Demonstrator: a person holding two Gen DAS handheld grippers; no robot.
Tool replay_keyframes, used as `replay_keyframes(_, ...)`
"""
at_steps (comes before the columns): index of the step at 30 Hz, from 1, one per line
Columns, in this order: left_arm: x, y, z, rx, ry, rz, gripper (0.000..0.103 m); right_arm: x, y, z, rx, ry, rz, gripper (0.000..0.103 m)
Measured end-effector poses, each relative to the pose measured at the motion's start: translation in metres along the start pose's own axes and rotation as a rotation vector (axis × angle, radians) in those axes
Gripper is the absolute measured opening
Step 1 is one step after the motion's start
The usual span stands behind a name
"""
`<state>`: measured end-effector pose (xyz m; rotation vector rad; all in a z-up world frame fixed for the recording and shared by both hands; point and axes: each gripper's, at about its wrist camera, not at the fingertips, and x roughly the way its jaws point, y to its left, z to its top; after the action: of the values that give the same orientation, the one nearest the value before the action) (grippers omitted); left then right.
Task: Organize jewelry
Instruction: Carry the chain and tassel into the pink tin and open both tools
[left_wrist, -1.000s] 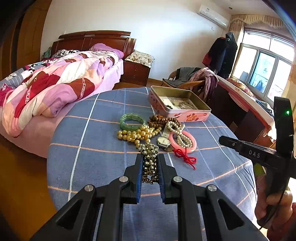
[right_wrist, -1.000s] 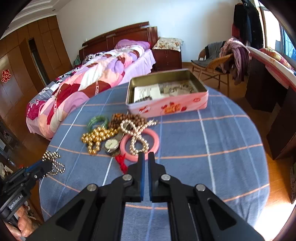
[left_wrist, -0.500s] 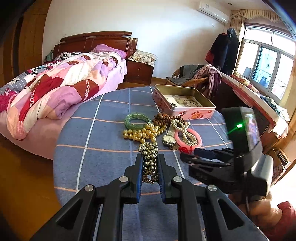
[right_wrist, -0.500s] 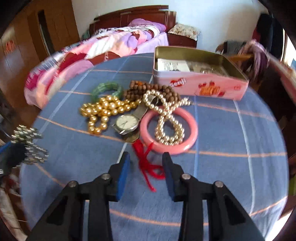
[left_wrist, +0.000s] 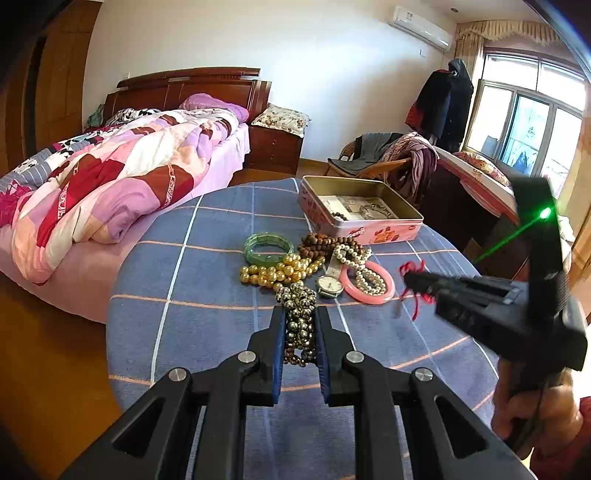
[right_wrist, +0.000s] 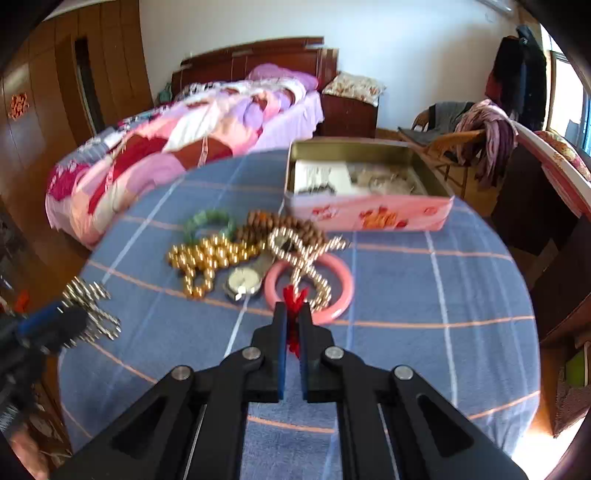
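My left gripper is shut on a speckled metallic bead bracelet, held just above the blue checked tablecloth; the same bracelet shows at the left of the right wrist view. My right gripper has its jaws closed on a red knotted cord in front of the pink bangle. From the left wrist view the right gripper carries the red cord dangling from its tip. An open pink tin stands behind the jewelry pile.
On the cloth lie a green bangle, gold pearls, brown wooden beads, a silver bead string and a watch. A bed stands left of the round table, a chair behind it.
The right gripper opened, moved forward over the red cord and shut on it; the cord now hangs lifted from its tip. The left gripper kept still with the bracelet.
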<state>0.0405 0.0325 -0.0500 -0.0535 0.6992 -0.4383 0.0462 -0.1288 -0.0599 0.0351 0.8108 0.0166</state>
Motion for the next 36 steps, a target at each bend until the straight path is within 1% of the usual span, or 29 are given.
replay_keyframes(5,-0.007,-0.004,0.003,0.014,-0.022,-0.013,0.015,-0.021,-0.005,0.009,0.034,-0.062,0.014,0.008)
replay_keyframes(10,-0.009,-0.007,0.006,0.02,-0.036,-0.025,0.015,-0.042,-0.019,0.017,0.085,-0.123,0.088,0.008)
replay_keyframes(12,-0.007,-0.008,0.006,0.02,-0.034,-0.027,0.015,-0.046,-0.021,0.02,0.098,-0.133,0.092,0.008)
replay_keyframes(15,-0.005,-0.009,0.004,0.019,-0.026,-0.028,0.015,-0.046,-0.021,0.022,0.096,-0.136,0.081,0.008)
replay_keyframes(21,-0.005,-0.005,0.004,0.012,-0.022,-0.023,0.015,-0.039,-0.03,0.018,0.123,-0.118,0.102,0.008)
replay_keyframes(22,-0.004,-0.004,0.004,0.011,-0.021,-0.022,0.015,-0.039,-0.032,0.017,0.132,-0.113,0.111,0.008)
replay_keyframes(24,-0.003,-0.004,0.003,0.009,-0.019,-0.022,0.015,-0.036,-0.04,0.013,0.159,-0.098,0.161,0.008)
replay_keyframes(26,-0.003,-0.005,0.002,0.011,-0.02,-0.025,0.015,-0.035,-0.045,0.011,0.172,-0.093,0.179,0.008)
replay_keyframes(31,0.002,-0.007,0.003,0.01,-0.01,-0.031,0.015,-0.038,-0.058,0.007,0.201,-0.096,0.169,0.008)
replay_keyframes(33,0.005,-0.01,0.004,0.018,-0.005,-0.038,0.015,-0.04,-0.061,0.007,0.192,-0.102,0.135,0.008)
replay_keyframes(36,0.01,-0.02,0.014,0.045,-0.011,-0.063,0.015,-0.042,-0.067,0.012,0.185,-0.111,0.115,0.008)
